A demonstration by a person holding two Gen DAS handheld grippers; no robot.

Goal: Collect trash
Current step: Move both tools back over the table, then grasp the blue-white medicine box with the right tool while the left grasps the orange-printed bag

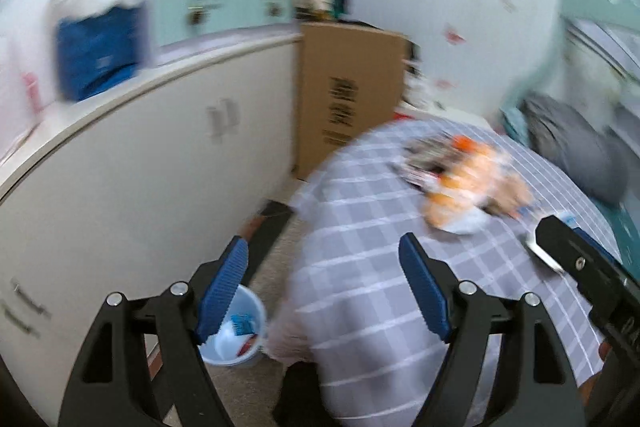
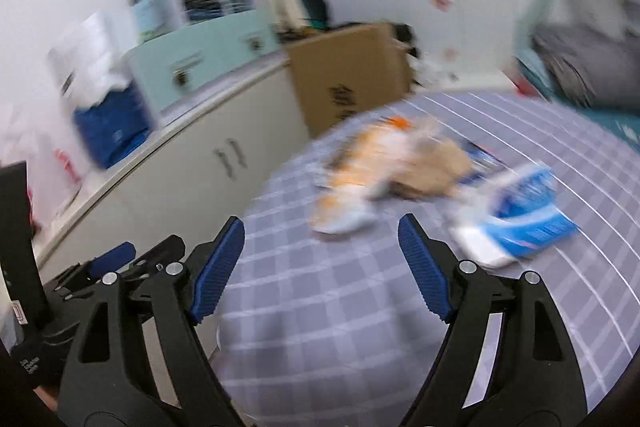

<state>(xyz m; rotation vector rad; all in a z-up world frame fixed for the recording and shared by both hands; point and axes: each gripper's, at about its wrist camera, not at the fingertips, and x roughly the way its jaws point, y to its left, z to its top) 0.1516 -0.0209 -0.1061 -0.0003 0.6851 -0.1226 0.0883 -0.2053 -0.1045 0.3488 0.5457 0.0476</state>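
Note:
A heap of trash (image 1: 464,179), orange, white and brown wrappers, lies on a grey checked cloth (image 1: 360,267). It also shows in the right wrist view (image 2: 392,163), with a blue and white packet (image 2: 520,219) beside it on the right. A light blue bin (image 1: 236,331) with some scraps inside stands on the floor below the cloth's left edge. My left gripper (image 1: 324,287) is open and empty, above the cloth's edge. My right gripper (image 2: 320,267) is open and empty, short of the heap. Both views are blurred.
A white cabinet (image 1: 140,187) runs along the left. A cardboard box (image 1: 348,87) stands behind the cloth. A grey cushion (image 1: 572,143) lies at the far right. Shelves and a mint drawer unit (image 2: 200,55) stand at the back.

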